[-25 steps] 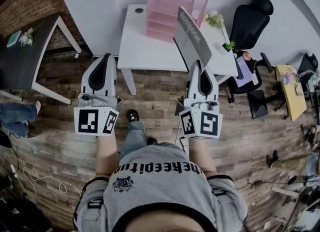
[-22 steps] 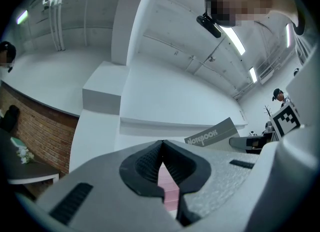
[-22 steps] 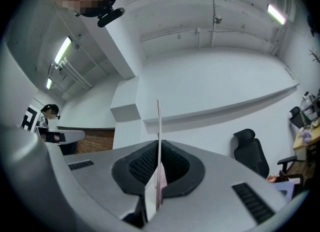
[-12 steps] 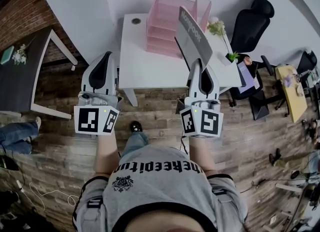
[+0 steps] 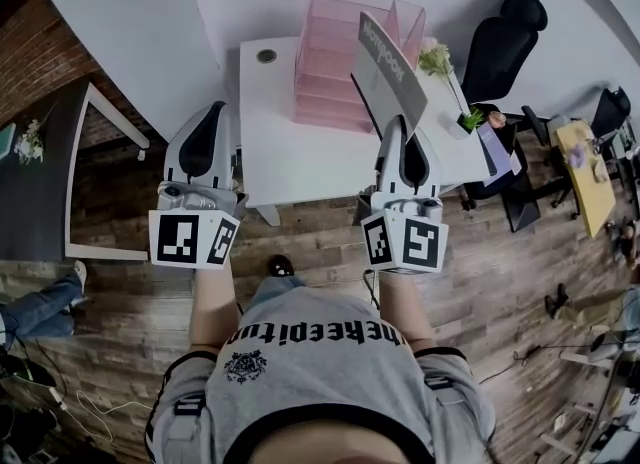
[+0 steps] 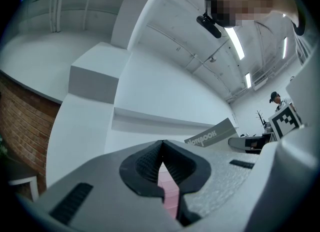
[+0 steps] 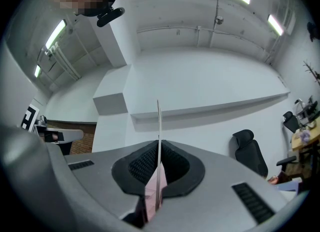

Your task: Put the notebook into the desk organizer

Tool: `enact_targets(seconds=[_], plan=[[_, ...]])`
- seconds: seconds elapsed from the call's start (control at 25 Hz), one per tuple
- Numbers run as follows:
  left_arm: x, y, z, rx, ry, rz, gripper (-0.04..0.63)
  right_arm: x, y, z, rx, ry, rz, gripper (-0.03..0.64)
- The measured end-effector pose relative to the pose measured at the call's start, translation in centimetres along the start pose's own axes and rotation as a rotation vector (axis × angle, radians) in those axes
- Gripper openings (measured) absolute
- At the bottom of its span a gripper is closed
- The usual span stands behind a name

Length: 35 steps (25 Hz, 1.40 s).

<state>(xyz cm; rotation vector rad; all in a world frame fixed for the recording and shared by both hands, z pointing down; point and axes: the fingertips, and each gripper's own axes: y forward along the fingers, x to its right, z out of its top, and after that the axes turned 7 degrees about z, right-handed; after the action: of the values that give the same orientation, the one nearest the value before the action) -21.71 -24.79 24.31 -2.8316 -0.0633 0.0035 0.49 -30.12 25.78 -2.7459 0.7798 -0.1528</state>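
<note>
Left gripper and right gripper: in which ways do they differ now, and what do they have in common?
The right gripper is shut on the grey notebook, which stands upright on its edge; the left gripper is shut with nothing between its jaws. In the head view the right gripper is nearer the pink desk organizer than the left gripper. Both point toward the white desk.

Both my forearms (image 5: 212, 302) reach toward twelve o'clock. My left gripper (image 5: 213, 110), at nine, has its jaws together, empty; my right gripper (image 5: 398, 124), at three, is clamped on the notebook (image 5: 385, 72).
</note>
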Motion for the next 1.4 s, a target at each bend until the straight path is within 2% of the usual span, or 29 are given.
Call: enact_targets(seconds=[0.4, 0.84, 1.12, 1.4], plan=[[-4.0, 5.3, -2.2, -0.009, -0.021, -0.06, 0.003, -0.2, 5.3, -2.4, -0.017, -0.04, -0.065, 0.009], [-6.8, 9.1, -4.9, -0.035, -0.047, -0.098, 0.003, 0.1, 9.8, -5.0, -0.08, -0.187, -0.095, 0.009], [-8.3, 10.3, -6.2, -0.05, -0.059, -0.102, 0.003, -0.5, 12.7, -6.7, -0.127, -0.442, -0.046, 0.009], [-9.2, 11.0, -7.6, -0.072, -0.071, -0.105, 0.003, -0.1, 14.1, -10.0, -0.282, -0.729, -0.006, 0.009]])
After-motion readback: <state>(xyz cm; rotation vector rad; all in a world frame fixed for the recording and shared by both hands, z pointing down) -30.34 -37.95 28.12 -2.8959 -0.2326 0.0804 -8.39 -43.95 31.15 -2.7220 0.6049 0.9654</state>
